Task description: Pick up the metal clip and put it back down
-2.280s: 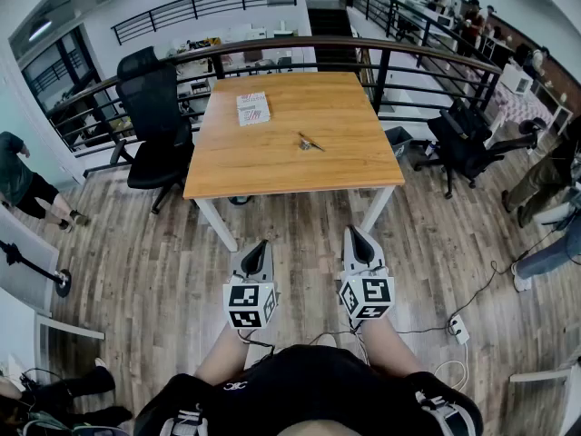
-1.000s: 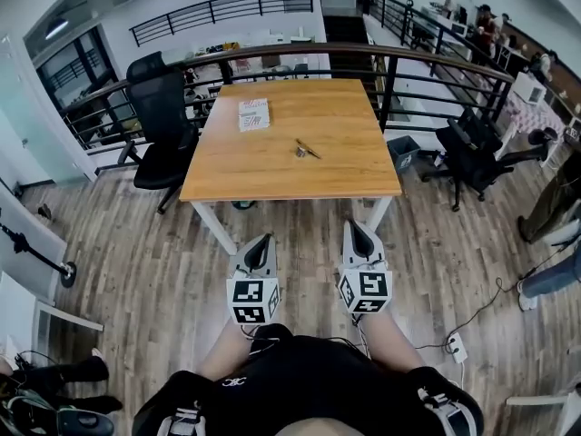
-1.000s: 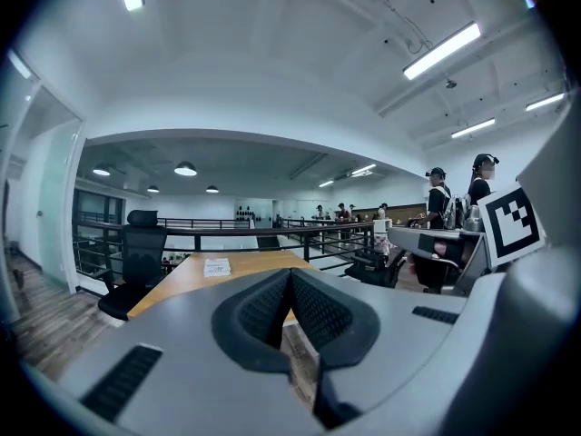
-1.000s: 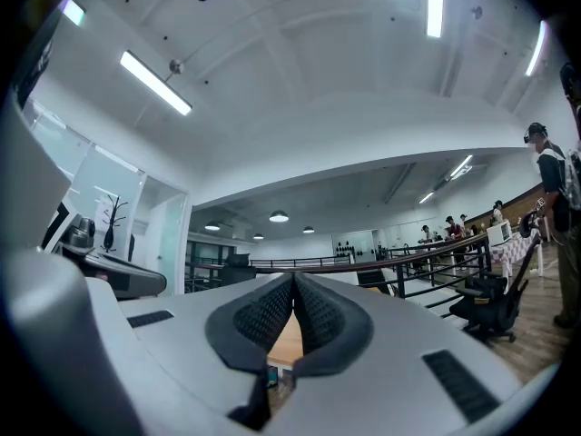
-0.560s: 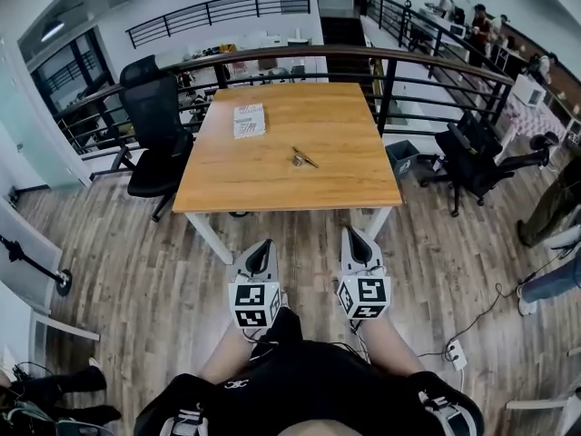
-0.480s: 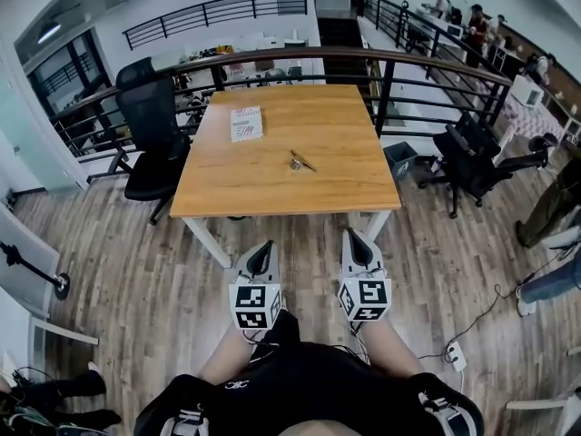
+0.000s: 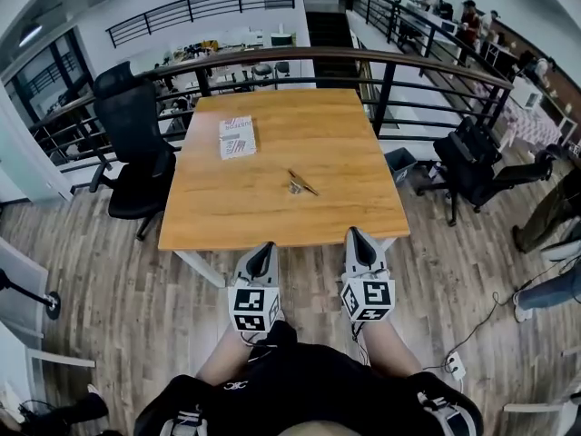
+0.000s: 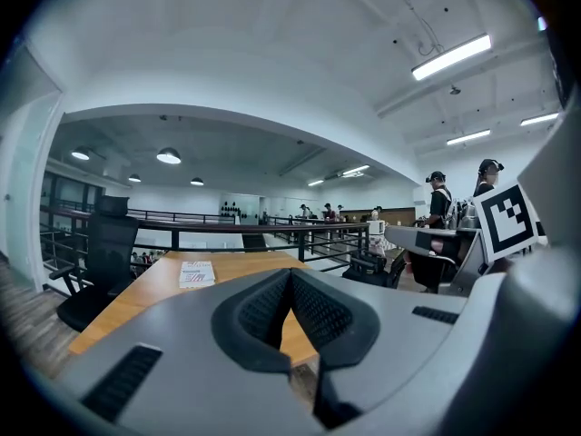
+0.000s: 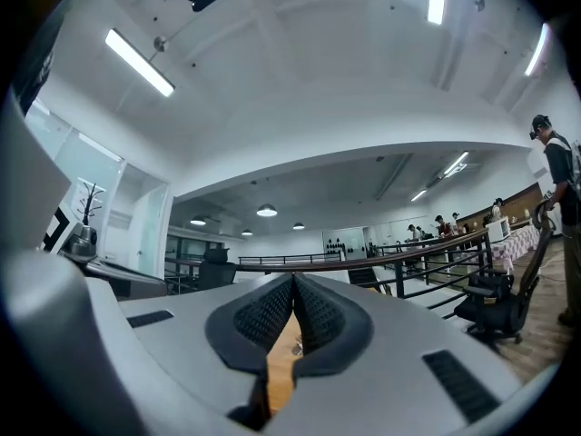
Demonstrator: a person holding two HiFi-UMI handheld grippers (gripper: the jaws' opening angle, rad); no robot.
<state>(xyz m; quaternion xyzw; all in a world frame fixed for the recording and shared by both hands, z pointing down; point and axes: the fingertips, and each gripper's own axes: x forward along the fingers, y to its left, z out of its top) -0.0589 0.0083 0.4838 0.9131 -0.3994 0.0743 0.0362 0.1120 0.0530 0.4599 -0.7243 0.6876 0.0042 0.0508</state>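
Observation:
The metal clip [image 7: 299, 183] lies near the middle of the wooden table [image 7: 363, 207], a small silver piece with a thin arm sticking out. My left gripper [image 7: 260, 254] and right gripper [image 7: 358, 243] hang side by side just short of the table's near edge, well back from the clip. Both are shut with nothing between the jaws. In the left gripper view the left gripper's [image 8: 290, 275] pads meet at the tip. The right gripper [image 9: 294, 282] looks the same in its own view, with a sliver of the table showing below the pads.
A white booklet [image 7: 238, 136] lies at the table's far left. A black office chair [image 7: 132, 134] stands left of the table and another [image 7: 477, 166] to the right. A dark railing [image 7: 363, 57] runs behind the table. People stand at the far right.
The table has come nearer: its near edge now lies just ahead of both grippers. Both grippers stay shut and side by side.

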